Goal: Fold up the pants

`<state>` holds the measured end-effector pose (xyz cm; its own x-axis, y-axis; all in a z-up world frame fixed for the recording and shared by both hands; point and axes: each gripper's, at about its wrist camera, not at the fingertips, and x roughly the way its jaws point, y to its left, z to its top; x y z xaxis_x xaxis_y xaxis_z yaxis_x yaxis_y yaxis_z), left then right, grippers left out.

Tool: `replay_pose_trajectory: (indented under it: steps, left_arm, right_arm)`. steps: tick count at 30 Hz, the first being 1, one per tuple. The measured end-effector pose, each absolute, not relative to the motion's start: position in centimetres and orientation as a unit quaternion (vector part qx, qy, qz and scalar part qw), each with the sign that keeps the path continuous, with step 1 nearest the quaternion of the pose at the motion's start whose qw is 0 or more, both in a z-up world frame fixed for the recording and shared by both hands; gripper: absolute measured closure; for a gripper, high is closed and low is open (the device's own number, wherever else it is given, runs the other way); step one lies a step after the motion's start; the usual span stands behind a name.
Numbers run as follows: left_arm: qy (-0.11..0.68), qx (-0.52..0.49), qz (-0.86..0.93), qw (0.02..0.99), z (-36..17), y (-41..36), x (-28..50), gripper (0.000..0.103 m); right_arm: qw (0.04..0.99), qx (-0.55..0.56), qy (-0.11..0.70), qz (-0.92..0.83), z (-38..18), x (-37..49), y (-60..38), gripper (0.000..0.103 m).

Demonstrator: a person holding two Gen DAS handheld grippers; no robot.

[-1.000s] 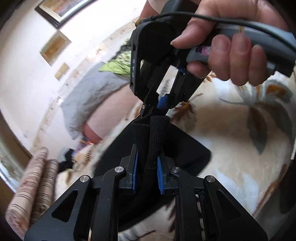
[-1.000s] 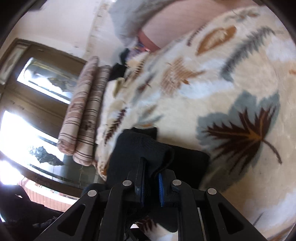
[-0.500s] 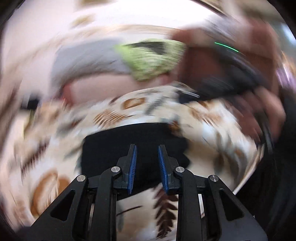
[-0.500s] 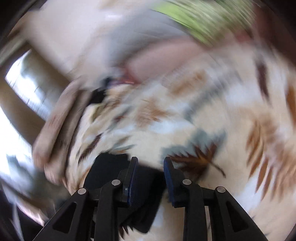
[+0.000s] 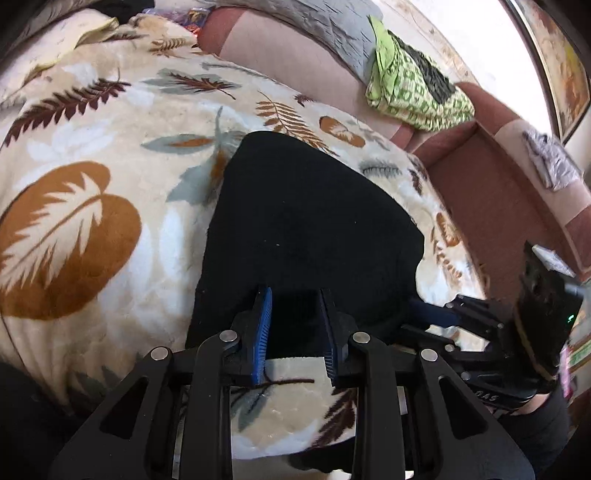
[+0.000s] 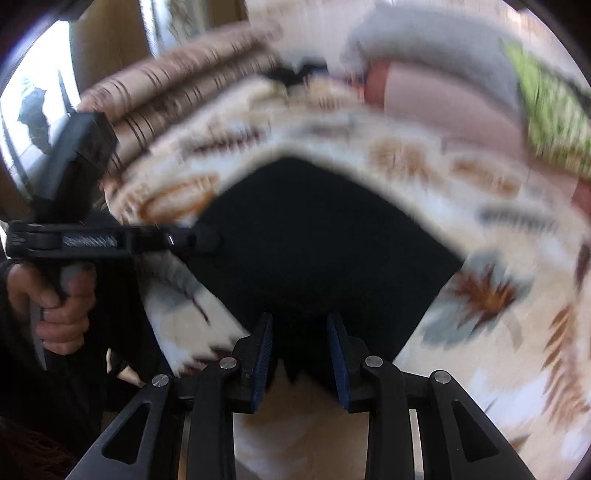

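Observation:
The black pants (image 5: 306, 229) lie folded flat on the leaf-patterned blanket (image 5: 92, 155). My left gripper (image 5: 295, 295) stands open just over the pants' near edge, its blue pads apart and not pressing on the cloth. In the left wrist view my right gripper (image 5: 413, 314) sits low at the pants' right corner. The right wrist view is blurred: the pants (image 6: 314, 240) fill its middle. My right gripper (image 6: 300, 317) is open there with a corner of cloth loose between the pads. My left gripper (image 6: 208, 240), held by a hand (image 6: 62, 299), reaches in from the left.
A brown-and-pink sofa (image 5: 491, 192) runs behind the blanket. A green patterned cloth (image 5: 413, 88) and a grey throw (image 5: 332, 26) lie on its back. Striped rolled cushions (image 6: 166, 99) sit at the far left. The blanket's front edge drops off just below my fingers.
Both grippers were shut on a raised fold of the pants; they have let go, rolled and drawn back. The pants now lie flat on the blanket.

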<state>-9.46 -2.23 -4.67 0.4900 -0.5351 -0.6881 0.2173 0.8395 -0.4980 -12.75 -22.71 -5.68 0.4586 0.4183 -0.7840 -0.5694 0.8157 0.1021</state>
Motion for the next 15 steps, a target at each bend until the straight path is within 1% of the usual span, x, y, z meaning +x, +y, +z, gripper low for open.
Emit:
replay_pose_trajectory:
  steps: [4, 7, 9, 13, 15]
  left_arm:
    - [0.449, -0.16, -0.219, 0.851, -4.8, -2.6, -9.7, 0.079]
    - [0.45, -0.165, -0.22, 0.85, -4.9, -2.4, -9.3, 0.079]
    - [0.45, -0.167, -0.218, 0.85, -4.9, -2.3, -9.5, 0.079]
    - [0.45, -0.167, -0.215, 0.851, -5.0, -2.1, -9.3, 0.079]
    - [0.449, -0.169, -0.213, 0.851, -5.0, -2.2, -9.2, 0.079]
  right_arm:
    - [0.846, -0.063, 0.437, 0.3, -6.0, -12.4, -23.5, 0.075]
    - [0.844, -0.051, 0.434, 0.311, -5.0, -12.8, -24.0, 0.075]
    - [0.853, -0.051, 0.42, 0.306, -3.9, -13.5, -24.2, 0.075]
    - [0.881, 0.01, 0.353, 0.316, -1.0, -14.4, -25.8, 0.074]
    - [0.885, 0.021, 0.351, 0.304, -0.9, -14.2, -26.0, 0.073]
